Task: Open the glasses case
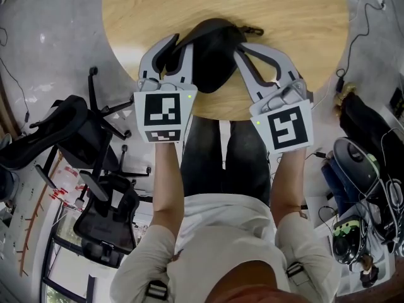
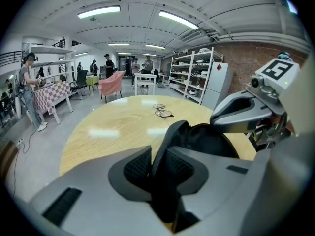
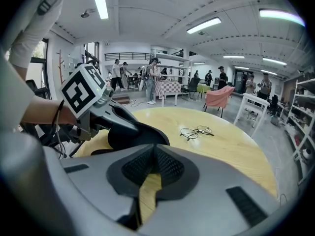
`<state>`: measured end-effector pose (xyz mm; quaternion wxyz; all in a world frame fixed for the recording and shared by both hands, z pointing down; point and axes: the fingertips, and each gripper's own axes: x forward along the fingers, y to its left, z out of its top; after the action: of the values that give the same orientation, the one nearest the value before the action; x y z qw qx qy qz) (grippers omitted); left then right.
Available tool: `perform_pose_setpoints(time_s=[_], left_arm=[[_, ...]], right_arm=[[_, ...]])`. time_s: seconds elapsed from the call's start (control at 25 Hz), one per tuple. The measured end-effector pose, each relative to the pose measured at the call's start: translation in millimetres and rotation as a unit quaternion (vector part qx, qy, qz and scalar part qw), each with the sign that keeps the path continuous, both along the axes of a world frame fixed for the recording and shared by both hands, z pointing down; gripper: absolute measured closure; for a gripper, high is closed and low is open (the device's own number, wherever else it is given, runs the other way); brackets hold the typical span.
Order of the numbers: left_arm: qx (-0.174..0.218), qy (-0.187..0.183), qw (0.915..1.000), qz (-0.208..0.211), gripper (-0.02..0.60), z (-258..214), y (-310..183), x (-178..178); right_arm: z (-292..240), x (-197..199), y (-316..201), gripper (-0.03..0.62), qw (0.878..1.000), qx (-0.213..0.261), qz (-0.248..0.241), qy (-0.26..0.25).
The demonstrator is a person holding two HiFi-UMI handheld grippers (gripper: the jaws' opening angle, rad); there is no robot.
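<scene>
As it lies, black glasses case [image 1: 211,59] gapes open.

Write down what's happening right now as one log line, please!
left gripper: fingers shut on glasses case | right gripper: fingers shut, beside case | glasses: on table, apart

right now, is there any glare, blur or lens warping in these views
Head view: even light, mild barrel bend at the table rim, the black case reads as a flat dark mass. Left gripper view: ceiling lights glare in pale patches on the table, strong fisheye, near fingers soft. Right gripper view: ceiling lights blown out, glasses sharp.
</scene>
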<state>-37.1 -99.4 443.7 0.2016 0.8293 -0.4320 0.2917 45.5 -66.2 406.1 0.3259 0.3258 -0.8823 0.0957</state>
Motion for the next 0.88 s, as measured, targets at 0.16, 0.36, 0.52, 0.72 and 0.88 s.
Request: perform_pose_setpoints(time_s=[0.16, 0.36, 0.52, 0.72, 0.88], left_arm=[[0.000, -0.002, 1.0000, 0.000, 0.498, 0.2, -0.7, 0.5], [0.002, -0.002, 1.0000, 0.001, 0.499, -1.3, 1.2, 2.8], [0.002, -0.002, 1.0000, 0.002, 0.499, -0.6, 1.4, 3.1], [0.002, -0.002, 1.0000, 0.000, 0.499, 0.1, 0.1, 0.9], [0.002, -0.002, 1.0000, 0.000, 0.499, -0.8, 1.3, 2.3]], right_arm=[[-0.2, -0.6, -1.8, 0.563, 1.000, 0.001, 0.004, -0.001], [-0.9, 2.3, 0.1, 0.563, 1.000, 0.002, 0.009, -0.002], [-0.3, 2.8, 0.2, 0.563, 1.000, 0.003, 0.011, -0.002], [0.7, 1.3, -1.1, 0.563, 1.000, 0.002, 0.014, -0.002], [0.1, 3.2, 0.6, 0.563, 1.000, 0.002, 0.015, 0.001]])
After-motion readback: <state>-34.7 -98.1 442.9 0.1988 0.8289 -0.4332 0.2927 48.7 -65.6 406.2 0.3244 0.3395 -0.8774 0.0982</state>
